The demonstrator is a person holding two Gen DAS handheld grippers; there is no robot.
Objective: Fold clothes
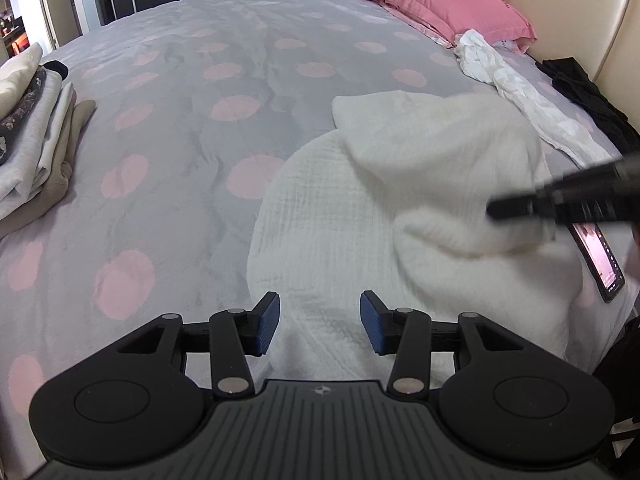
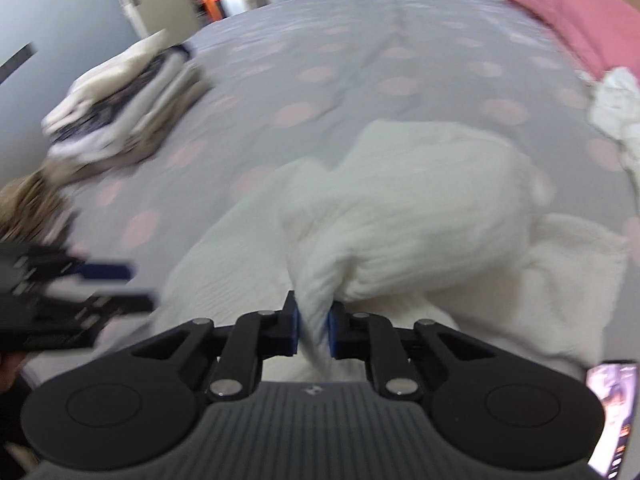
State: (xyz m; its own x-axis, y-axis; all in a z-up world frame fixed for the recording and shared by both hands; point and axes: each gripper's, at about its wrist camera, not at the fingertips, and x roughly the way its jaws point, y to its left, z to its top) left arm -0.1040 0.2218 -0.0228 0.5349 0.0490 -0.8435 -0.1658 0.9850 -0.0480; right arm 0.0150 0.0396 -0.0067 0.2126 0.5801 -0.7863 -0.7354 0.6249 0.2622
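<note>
Only the right wrist view shows right gripper [image 2: 313, 328] fingers pinching white cloth [image 2: 400, 208]; left gripper [image 1: 319, 322] gapes empty.

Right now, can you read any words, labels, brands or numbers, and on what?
No readable text in either view.
Phone screen: lit, content too small and blurred to read.
Left hand-held gripper body: a small emblem, no letters.
Right hand-held gripper body: same emblem, blurred.

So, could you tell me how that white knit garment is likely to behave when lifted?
The white garment will probably hang limp, since it bunches between the right gripper. It looks thick, so likely somewhat heavy. Its ribbed knit should grip rather than slip on the bedspread.
</note>
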